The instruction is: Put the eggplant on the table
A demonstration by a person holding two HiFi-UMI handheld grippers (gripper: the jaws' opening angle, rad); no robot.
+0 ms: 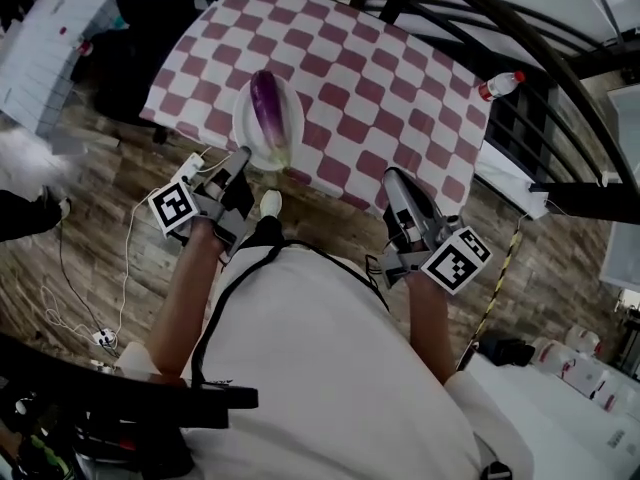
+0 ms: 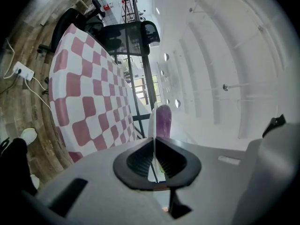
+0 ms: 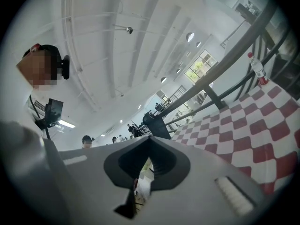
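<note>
A purple eggplant (image 1: 268,108) lies on a white plate (image 1: 246,136) over the near edge of the red-and-white checked table (image 1: 400,88). My left gripper (image 1: 243,156) is shut on the plate's near rim. In the left gripper view the thin plate edge (image 2: 152,121) runs between the pressed jaws of the left gripper (image 2: 154,142), and the eggplant (image 2: 163,121) rises just beyond them. I cannot tell whether the plate rests on the cloth. My right gripper (image 1: 395,178) hovers by the table's front edge, right of the plate. The right gripper (image 3: 150,139) has its jaws together on nothing.
A plastic bottle (image 1: 500,85) with a red cap stands at the table's far right corner. A white power strip (image 1: 190,168) with cables lies on the wooden floor by my left hand. A black office chair (image 2: 126,36) stands beyond the table. Black railings run behind it.
</note>
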